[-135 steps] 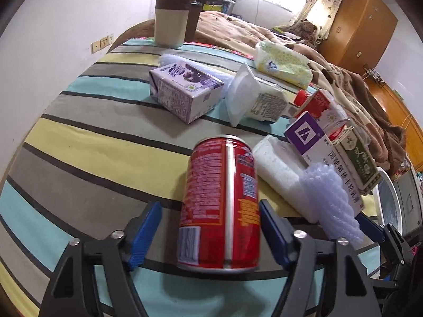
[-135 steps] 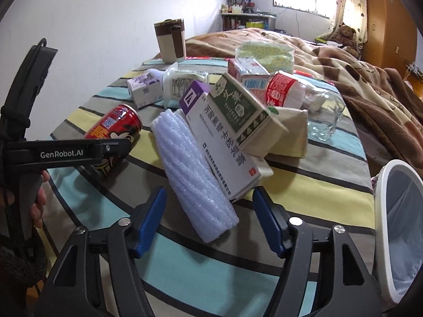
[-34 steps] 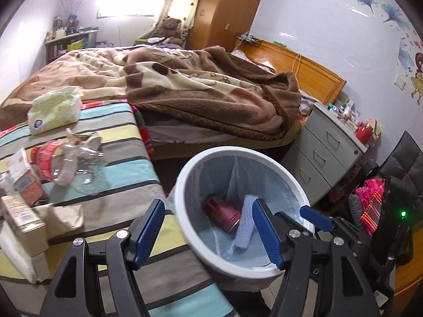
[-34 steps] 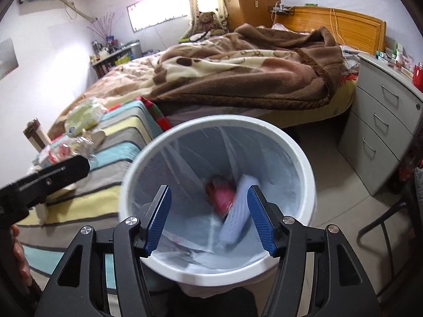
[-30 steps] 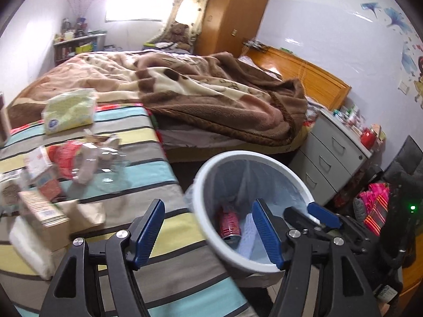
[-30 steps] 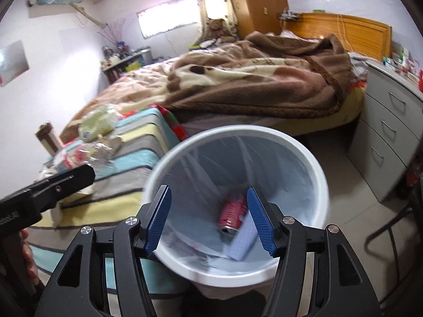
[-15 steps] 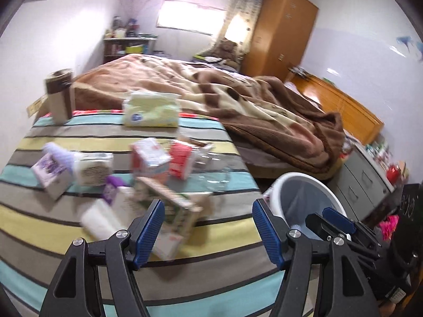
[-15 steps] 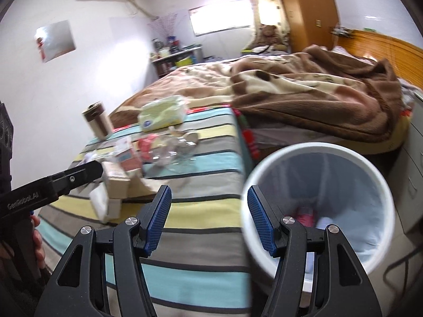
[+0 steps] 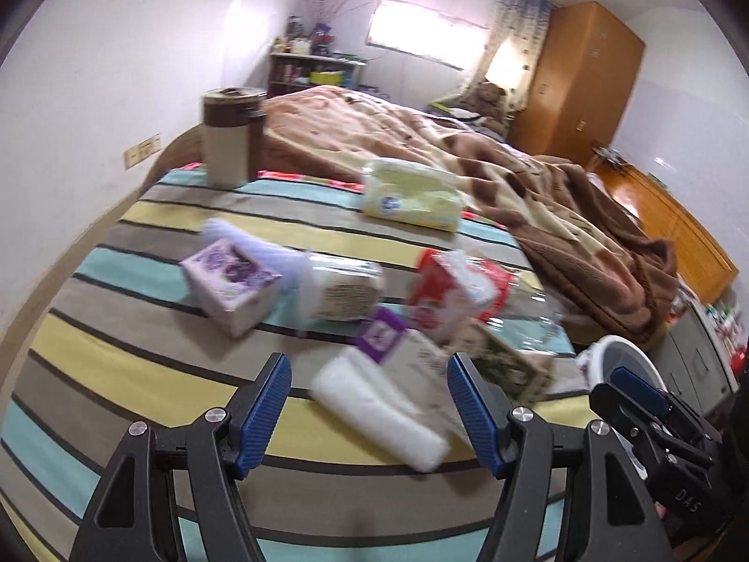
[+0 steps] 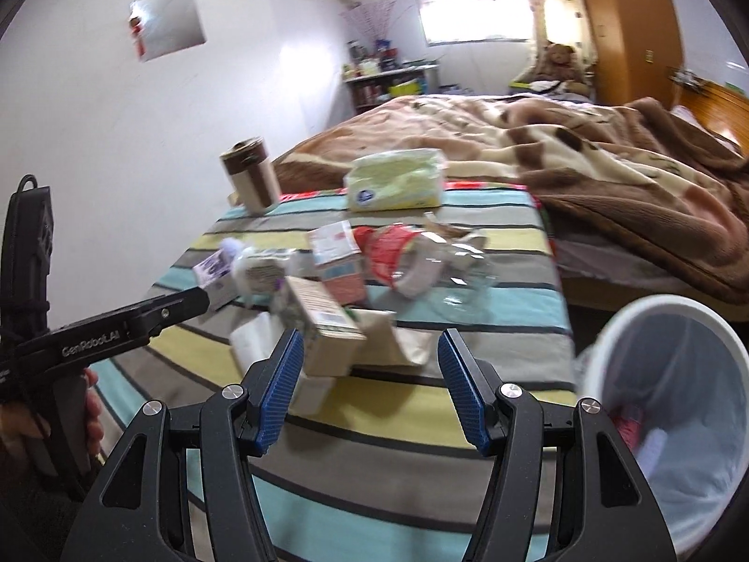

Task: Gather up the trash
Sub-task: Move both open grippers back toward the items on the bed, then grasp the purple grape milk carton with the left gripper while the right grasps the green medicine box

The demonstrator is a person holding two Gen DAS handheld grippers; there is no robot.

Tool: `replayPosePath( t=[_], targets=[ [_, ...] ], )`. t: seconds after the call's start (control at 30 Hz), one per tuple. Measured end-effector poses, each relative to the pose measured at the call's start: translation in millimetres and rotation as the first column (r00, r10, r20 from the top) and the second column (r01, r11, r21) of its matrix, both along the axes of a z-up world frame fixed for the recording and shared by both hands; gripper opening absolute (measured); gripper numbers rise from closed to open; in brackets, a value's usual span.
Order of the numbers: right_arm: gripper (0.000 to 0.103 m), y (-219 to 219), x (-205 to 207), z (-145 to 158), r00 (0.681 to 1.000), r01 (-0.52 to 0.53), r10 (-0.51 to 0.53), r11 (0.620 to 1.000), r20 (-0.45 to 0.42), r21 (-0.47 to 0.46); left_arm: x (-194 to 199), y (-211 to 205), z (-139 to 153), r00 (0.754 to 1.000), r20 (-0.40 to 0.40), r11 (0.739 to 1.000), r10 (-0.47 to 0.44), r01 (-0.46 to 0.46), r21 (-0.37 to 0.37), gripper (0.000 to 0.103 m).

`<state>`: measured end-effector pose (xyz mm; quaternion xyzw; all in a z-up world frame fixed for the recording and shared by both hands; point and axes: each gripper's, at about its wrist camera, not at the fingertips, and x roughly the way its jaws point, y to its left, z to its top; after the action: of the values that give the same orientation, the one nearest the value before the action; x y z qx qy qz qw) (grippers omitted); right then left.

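Note:
Trash lies in a heap on the striped bedspread (image 9: 140, 374): a white foam roll (image 9: 374, 410), a purple carton (image 9: 231, 281), a purple-topped medicine box (image 9: 388, 335), a red-and-white carton (image 9: 440, 292) and a clear plastic bottle (image 10: 440, 257). My left gripper (image 9: 370, 405) is open and empty, just in front of the foam roll. My right gripper (image 10: 370, 377) is open and empty, facing a tan box (image 10: 323, 323). The white bin (image 10: 674, 417), with a red can (image 10: 627, 421) inside, stands to its right.
A brown-and-cream canister (image 9: 229, 138) and a green tissue pack (image 9: 412, 194) sit further back on the bed. A brown blanket (image 9: 538, 178) covers the right side. A grey drawer unit (image 9: 697, 374) stands beyond the bin. The left gripper shows in the right wrist view (image 10: 121, 323).
Both grippers have swung from over the bin back to the bed. The red can and bubble roll now lie in the bin. Both grippers are empty.

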<state>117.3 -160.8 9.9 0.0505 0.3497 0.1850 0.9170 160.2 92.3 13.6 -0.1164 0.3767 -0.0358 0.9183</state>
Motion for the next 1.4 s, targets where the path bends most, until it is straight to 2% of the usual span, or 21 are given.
replayPosePath(
  t=[0.3,0.4,0.57,0.73,0.87,1.07,1.2,1.4],
  targets=[
    [0.061,30.7,19.5,-7.1,0.995,-0.092,0.091,0.995,-0.050,-0.026,16.8,54.9,-19.2,0.992,-0.045,0.993,0.121,-0.122,-0.007,0.069],
    [0.061,38.6,24.5,-8.6,0.992,-0.111,0.109,0.993,-0.060,-0.033,27.3,65.7,-25.7,0.988,-0.065,0.990,0.139,-0.139,0.005,0.069],
    [0.061,44.5,28.5,-12.0,0.989,-0.127,0.124,0.992,-0.081,-0.029,48.8,80.3,-33.8,0.986,-0.086,0.988,0.144,-0.148,-0.039,0.069],
    [0.057,48.6,31.6,-15.3,0.987,-0.133,0.129,0.991,-0.097,-0.035,70.3,83.5,-39.3,0.982,-0.111,0.988,0.151,-0.155,-0.026,0.069],
    [0.056,48.9,34.6,-18.8,0.983,-0.145,0.143,0.989,-0.119,-0.015,86.0,90.4,-40.2,0.979,-0.121,0.982,0.166,-0.175,-0.068,0.069],
    [0.055,44.9,35.7,-19.3,0.983,-0.141,0.142,0.990,-0.118,0.013,108.5,88.2,-47.2,0.974,-0.153,0.983,0.168,-0.177,-0.047,0.069],
    [0.044,40.6,35.4,-19.7,0.986,-0.118,0.121,0.993,-0.117,0.033,116.5,81.7,-54.4,0.972,-0.172,0.986,0.158,-0.165,-0.028,0.069],
    [0.044,36.7,37.3,-22.5,0.984,-0.112,0.119,0.992,-0.132,0.056,123.5,75.0,-57.6,0.971,-0.181,0.987,0.157,-0.158,0.012,0.070]
  ],
)
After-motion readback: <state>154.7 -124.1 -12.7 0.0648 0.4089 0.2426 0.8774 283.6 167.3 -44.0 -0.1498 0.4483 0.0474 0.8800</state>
